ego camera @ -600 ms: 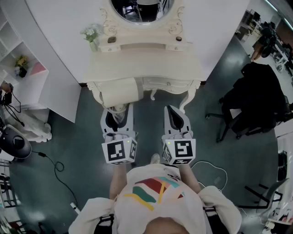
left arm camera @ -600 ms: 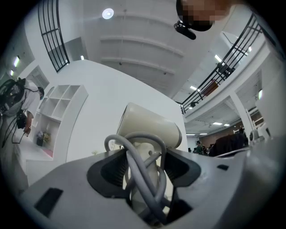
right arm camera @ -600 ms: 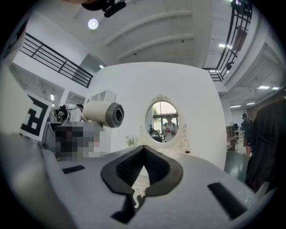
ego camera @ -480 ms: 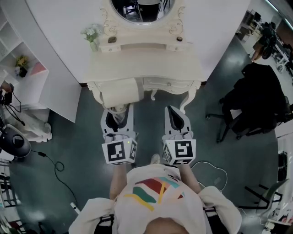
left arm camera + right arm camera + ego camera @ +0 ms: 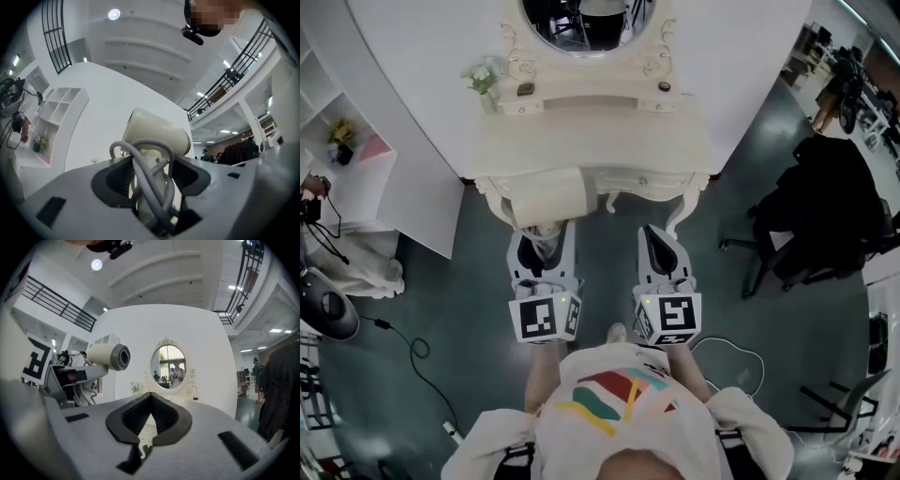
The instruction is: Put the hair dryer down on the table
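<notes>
Left gripper [image 5: 542, 242]: I have its jaws pinching the handle of the cream hair dryer [image 5: 546, 197], with the grey cord [image 5: 149, 185] looped round that handle. From the head view, the barrel overlaps the front edge of the white tabletop [image 5: 609, 131], below the oval mirror [image 5: 581, 14]. My right gripper [image 5: 659, 239] is just beside it, jaws pressed together on nothing.

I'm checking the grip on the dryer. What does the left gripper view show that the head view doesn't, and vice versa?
Only the left gripper view: the grey cord looped round the hair dryer handle, which is pinched in the left claw. Only the head view: the table, the shut, empty right claw and the person's shirt. Both: the dryer's cream barrel.
</notes>
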Demonstrator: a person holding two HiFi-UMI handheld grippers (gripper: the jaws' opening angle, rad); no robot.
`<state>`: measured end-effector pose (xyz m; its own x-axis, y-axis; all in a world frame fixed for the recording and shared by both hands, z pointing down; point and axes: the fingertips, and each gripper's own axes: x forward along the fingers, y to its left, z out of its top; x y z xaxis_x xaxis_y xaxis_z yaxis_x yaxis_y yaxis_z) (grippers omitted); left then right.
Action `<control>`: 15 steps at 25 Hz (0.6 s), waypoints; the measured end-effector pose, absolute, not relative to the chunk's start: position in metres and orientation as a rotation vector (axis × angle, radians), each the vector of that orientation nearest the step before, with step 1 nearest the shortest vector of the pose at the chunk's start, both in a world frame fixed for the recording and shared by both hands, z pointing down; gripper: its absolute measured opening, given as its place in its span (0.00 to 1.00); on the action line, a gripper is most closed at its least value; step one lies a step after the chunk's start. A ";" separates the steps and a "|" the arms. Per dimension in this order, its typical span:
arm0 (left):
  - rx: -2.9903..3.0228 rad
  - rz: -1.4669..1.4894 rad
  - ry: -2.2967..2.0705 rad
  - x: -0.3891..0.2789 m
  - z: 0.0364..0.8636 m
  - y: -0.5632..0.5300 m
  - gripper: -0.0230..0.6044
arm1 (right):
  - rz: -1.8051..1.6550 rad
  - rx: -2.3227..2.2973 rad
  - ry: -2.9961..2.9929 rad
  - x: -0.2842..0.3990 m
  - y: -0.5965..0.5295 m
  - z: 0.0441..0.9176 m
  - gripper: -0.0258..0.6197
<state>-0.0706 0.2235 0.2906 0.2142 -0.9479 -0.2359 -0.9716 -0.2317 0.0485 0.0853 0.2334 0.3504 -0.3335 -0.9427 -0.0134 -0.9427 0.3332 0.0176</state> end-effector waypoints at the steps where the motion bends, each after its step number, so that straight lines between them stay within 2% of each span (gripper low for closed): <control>1: -2.362 0.328 1.870 -0.069 0.291 0.222 0.43 | 0.016 -1.799 2.551 0.087 0.232 0.349 0.04; 15: -2.352 0.366 1.879 -0.060 0.294 0.207 0.43 | -0.018 -1.805 2.547 0.110 0.217 0.363 0.04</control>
